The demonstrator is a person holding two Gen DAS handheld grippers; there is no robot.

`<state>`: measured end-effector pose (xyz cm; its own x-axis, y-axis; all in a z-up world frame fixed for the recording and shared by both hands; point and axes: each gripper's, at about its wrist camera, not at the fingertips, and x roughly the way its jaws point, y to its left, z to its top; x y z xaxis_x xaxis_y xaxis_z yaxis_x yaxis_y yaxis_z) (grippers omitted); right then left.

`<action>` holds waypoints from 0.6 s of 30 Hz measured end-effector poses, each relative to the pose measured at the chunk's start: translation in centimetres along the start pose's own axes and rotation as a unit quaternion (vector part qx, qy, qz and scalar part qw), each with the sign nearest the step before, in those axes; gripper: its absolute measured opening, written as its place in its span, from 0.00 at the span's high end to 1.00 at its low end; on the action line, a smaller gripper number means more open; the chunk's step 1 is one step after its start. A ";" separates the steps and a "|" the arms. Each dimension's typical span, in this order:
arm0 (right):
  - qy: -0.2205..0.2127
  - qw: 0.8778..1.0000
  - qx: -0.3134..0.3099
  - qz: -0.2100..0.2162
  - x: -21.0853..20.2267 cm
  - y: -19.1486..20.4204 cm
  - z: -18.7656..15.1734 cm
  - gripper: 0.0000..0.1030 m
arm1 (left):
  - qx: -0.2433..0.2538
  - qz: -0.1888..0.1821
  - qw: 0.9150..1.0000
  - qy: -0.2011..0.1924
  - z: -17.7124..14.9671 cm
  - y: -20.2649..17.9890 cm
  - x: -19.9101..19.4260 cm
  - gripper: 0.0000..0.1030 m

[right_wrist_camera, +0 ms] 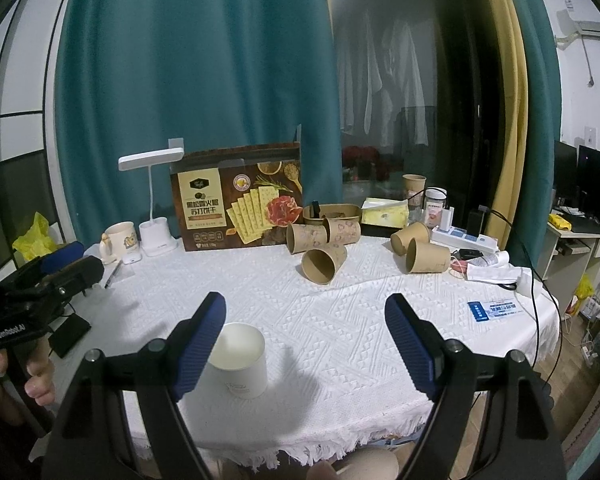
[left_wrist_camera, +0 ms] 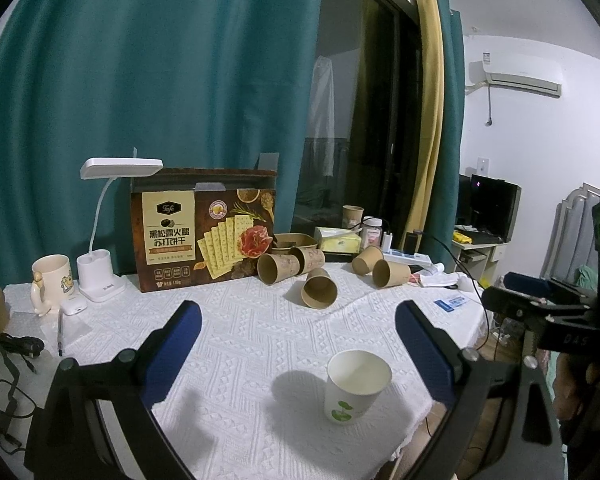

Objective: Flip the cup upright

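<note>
White paper forms the cup [left_wrist_camera: 354, 388] that the left wrist view shows standing mouth-up on the cloth-covered surface [left_wrist_camera: 240, 340], near its front edge. It sits between the two blue pads of the left hand-held gripper [left_wrist_camera: 298, 344], closer to the right one, and neither pad touches it; the jaws are spread wide and hold nothing. Judged from this, that cup is already upright. Farther back, five brown paper cups [left_wrist_camera: 319, 287] lie on their sides in front of a cracker box [left_wrist_camera: 204, 232].

From the right wrist view, the same white cup [right_wrist_camera: 242, 360] stands open end up, partly hidden behind the left pad of the right hand-held gripper [right_wrist_camera: 304, 346], whose jaws are also spread and empty. The tipped brown cups [right_wrist_camera: 323, 264] remain well apart from both tools, so if they belong to the job, they are probably still to do.
</note>
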<state>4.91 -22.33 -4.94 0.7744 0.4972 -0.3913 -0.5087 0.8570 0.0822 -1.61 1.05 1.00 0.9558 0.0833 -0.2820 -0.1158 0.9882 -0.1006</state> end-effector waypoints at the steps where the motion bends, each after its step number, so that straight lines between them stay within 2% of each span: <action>1: 0.000 1.000 0.000 0.000 0.0 0.1 0.0 0.22 | 0.000 0.000 1.000 0.000 0.0 0.0 0.0 0.05; 18: 0.001 1.000 0.001 0.000 0.1 -0.1 -0.1 0.22 | -0.001 0.000 1.000 0.000 0.0 0.0 0.0 0.05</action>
<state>5.03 -22.37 -5.05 0.7729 0.4974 -0.3939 -0.5084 0.8569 0.0846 -1.64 1.01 0.98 0.9556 0.0841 -0.2824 -0.1169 0.9879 -0.1015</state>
